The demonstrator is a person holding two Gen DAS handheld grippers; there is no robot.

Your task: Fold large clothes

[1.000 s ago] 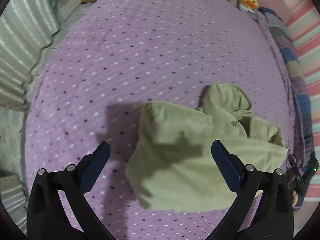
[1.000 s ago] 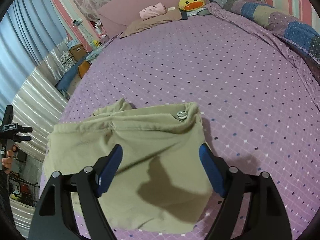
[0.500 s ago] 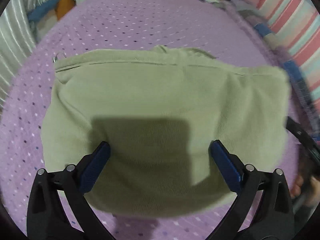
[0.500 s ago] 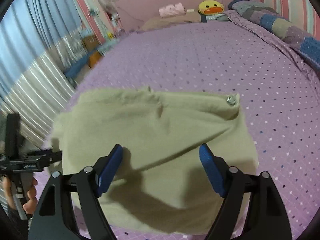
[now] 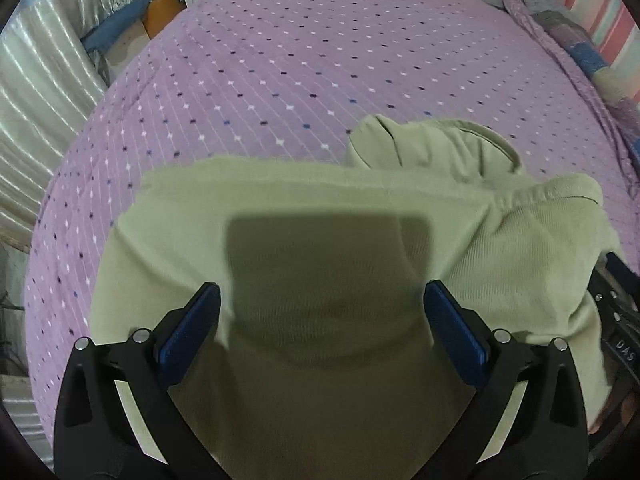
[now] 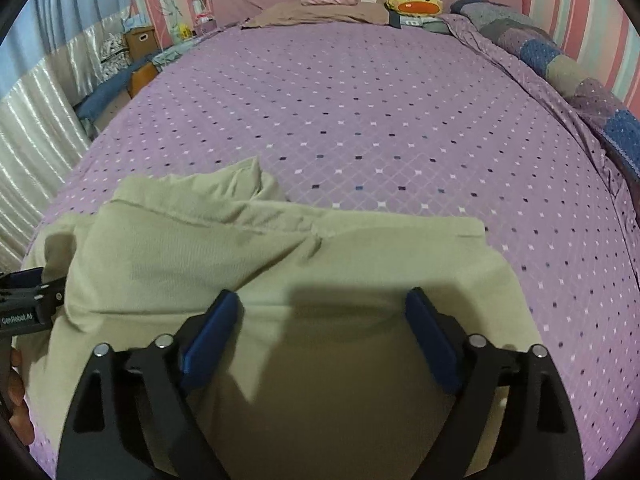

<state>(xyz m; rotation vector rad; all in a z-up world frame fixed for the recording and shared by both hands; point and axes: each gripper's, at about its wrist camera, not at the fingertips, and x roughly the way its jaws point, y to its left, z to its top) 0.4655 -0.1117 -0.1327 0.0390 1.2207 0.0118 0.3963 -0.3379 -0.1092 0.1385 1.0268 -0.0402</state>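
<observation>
Left wrist view: the left gripper (image 5: 322, 322) hangs over a pale green garment (image 5: 312, 240) lying bunched on the purple dotted bed (image 5: 280, 60). Its jaws stand wide apart, with cloth below them and nothing pinched. The right gripper (image 5: 616, 304) shows at the garment's right edge.

Right wrist view: the right gripper (image 6: 324, 324) also hangs over the garment (image 6: 248, 256), which lies near the bed's (image 6: 360, 100) near edge. Its jaws have just been opening and stand apart, clamped on nothing. A yellow duck plush (image 6: 414, 0) sits by the headboard.
</observation>
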